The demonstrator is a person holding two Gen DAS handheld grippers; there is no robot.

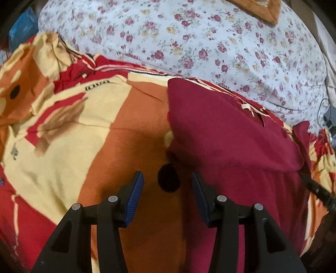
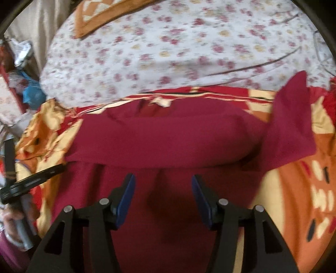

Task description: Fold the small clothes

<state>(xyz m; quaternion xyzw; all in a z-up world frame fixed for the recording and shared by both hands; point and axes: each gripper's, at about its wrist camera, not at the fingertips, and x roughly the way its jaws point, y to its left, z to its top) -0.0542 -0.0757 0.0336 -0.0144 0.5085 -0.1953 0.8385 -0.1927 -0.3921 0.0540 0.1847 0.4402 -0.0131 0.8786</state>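
Note:
A maroon garment point(image 1: 226, 134) lies flat on a red, orange and cream patterned blanket point(image 1: 63, 130). One side is folded across its body, and a cream neck label point(image 1: 246, 107) shows near its far edge. My left gripper point(image 1: 167, 184) is open and empty, hovering over the blanket just left of the garment's near edge. In the right wrist view the garment point(image 2: 168, 134) fills the middle, with one sleeve point(image 2: 292, 117) sticking out to the right. My right gripper point(image 2: 163, 187) is open and empty above the garment's lower part. The left gripper's tool point(image 2: 31, 182) shows at the left edge.
A white floral bedsheet point(image 1: 210, 42) covers the bed beyond the blanket. A brown cloth point(image 2: 98, 19) lies at the far side. Clutter with a blue bag point(image 2: 31, 94) sits off the bed's left. Cables point(image 1: 327, 117) lie at the right edge.

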